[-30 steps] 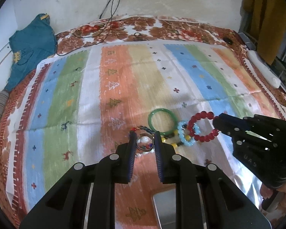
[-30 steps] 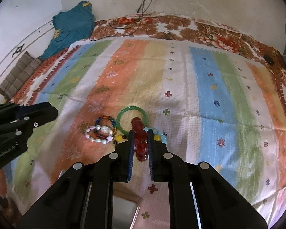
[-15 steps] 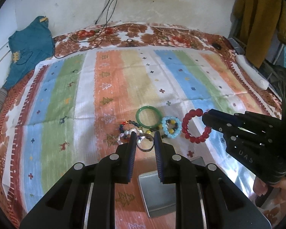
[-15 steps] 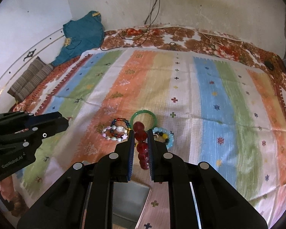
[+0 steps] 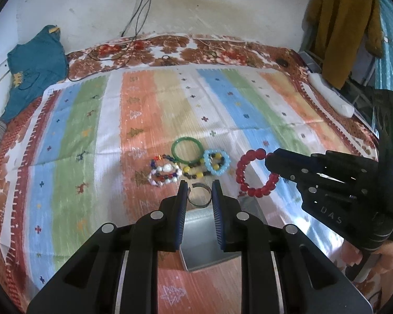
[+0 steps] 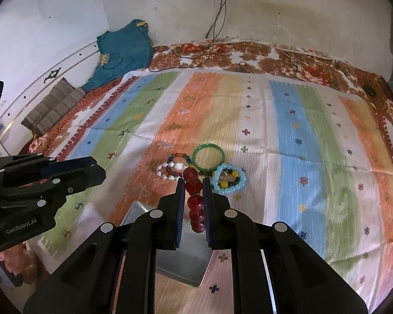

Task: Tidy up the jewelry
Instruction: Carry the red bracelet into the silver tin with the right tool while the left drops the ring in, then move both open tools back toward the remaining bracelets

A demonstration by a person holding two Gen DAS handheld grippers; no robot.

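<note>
Your left tool (image 5: 199,189) is clamped on a silver ring (image 5: 199,198); your right tool (image 6: 191,183) is clamped on the red bead bracelet (image 6: 194,201), both above a metal tin (image 5: 209,246). Far of it on the striped cloth (image 5: 91,130): green bangle (image 5: 187,150), blue bead bracelet (image 5: 217,161), white/multicolour bracelets (image 5: 163,174). Teal garment (image 5: 34,65) far left, well apart.

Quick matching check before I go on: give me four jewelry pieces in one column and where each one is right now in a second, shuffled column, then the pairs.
Things
1. red bead bracelet
2. silver ring
3. green bangle
4. light blue bead bracelet

Places
A. lying on the striped cloth, against the green bangle's right side
B. pinched in the right gripper
C. lying on the cloth, farthest back in the cluster
D. held between the left gripper fingers

Pairs: 1-B, 2-D, 3-C, 4-A
</note>
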